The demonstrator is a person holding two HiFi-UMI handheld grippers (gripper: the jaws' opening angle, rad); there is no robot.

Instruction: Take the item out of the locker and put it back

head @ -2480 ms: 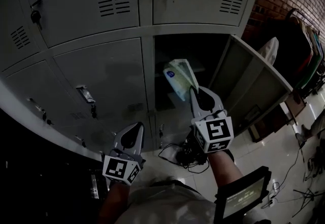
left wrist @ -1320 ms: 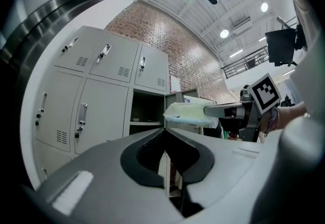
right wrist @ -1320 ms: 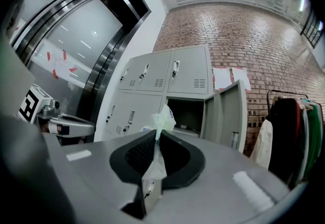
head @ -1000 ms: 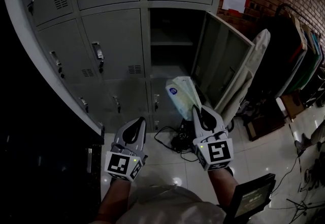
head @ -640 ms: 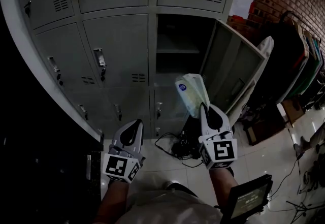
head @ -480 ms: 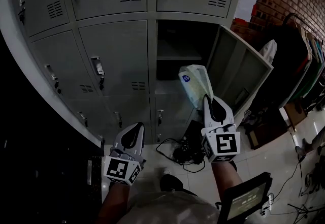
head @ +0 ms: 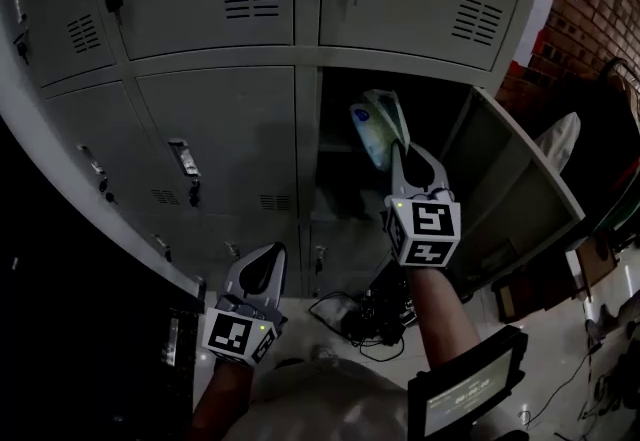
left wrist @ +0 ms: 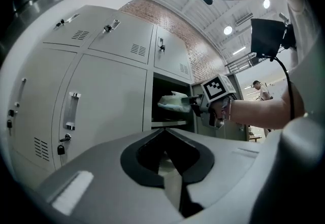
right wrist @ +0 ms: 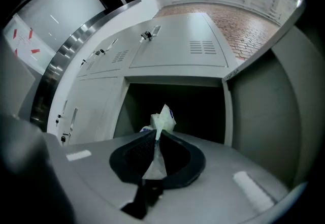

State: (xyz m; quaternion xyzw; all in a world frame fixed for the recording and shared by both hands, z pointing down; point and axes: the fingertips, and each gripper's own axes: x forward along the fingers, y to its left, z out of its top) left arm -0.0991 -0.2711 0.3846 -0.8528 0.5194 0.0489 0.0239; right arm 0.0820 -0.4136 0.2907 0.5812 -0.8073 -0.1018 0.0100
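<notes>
Pale plastic packet (head: 375,124) pinched tight in right gripper (head: 400,151), just ahead at open locker (head: 450,99) mouth. Putting-back step, by the look. Next: ease forward onto shelf, then let go.

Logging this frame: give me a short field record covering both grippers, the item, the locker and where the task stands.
right gripper: shut on an edge of the packet
packet: pale plastic, held up at the mouth of the open compartment, not set down
left gripper: shut, empty, held low before the closed doors
open compartment: dark inside, with a shelf below the packet
locker door: swung open to the right
stage: probably the put-back; packet not yet released
</notes>
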